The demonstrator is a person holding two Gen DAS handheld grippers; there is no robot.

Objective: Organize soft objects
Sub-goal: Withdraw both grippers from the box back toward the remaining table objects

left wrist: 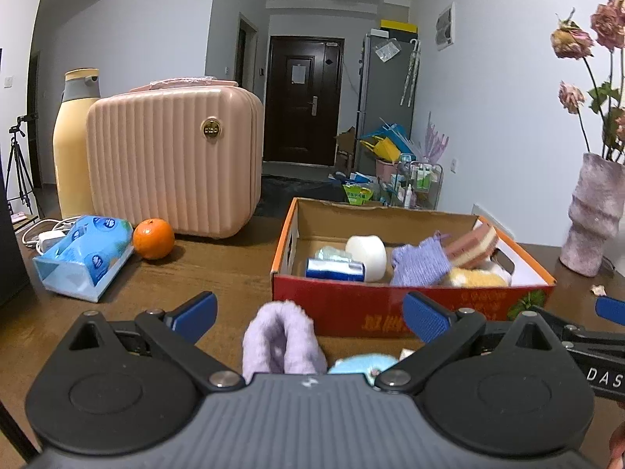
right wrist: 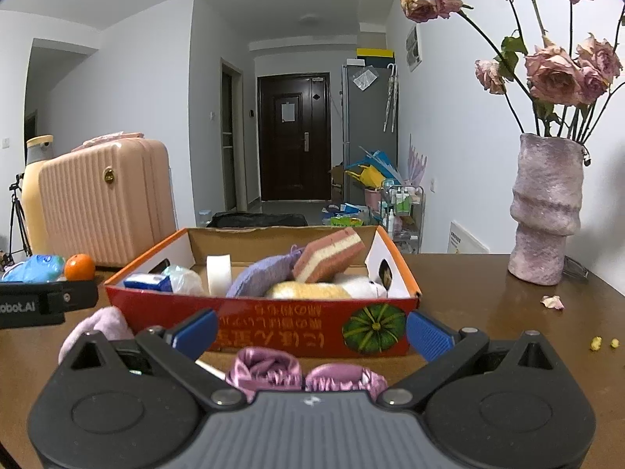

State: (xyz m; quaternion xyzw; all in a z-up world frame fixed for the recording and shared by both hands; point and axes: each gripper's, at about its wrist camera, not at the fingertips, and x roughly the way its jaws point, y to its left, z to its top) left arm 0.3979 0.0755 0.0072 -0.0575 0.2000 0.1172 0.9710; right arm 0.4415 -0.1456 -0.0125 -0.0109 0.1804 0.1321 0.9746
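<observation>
You are working over a brown wooden surface [right wrist: 488,305]. At its far left stands a big pink ribbed case [left wrist: 172,164] with a round gold badge; the letters on the badge are too small to read. Next in size is the red cardboard box [right wrist: 273,316] with the orange rim. Its front has yellow writing that sits upside down to you, and a green pumpkin picture beside it. Inside the box lie a pink and cream sponge [right wrist: 330,254], a purple knitted piece [left wrist: 420,262], a white roll [left wrist: 367,256], a yellow fluffy thing [right wrist: 308,291] and a small blue packet [left wrist: 336,269].

To the right of the box stands a lumpy pink vase [right wrist: 547,211] with dry roses. On the left lie a blue tissue pack [left wrist: 84,258] and an orange [left wrist: 153,238], almost touching.

Your left claw [left wrist: 308,310] is spread wide, with nothing between its blue pads. A fluffy light purple sock [left wrist: 279,340] lies on the surface just below the gap, right in front of the box, and a light blue soft thing [left wrist: 361,363] peeks out beside it. The other tool at the right edge shows the letters "DAS".

Your right claw [right wrist: 312,328] is spread wide too, holding nothing. A shiny purple satin bundle [right wrist: 300,373] lies on the surface just under it, close to the box front. The tool at the left edge reads "obot.AI".
</observation>
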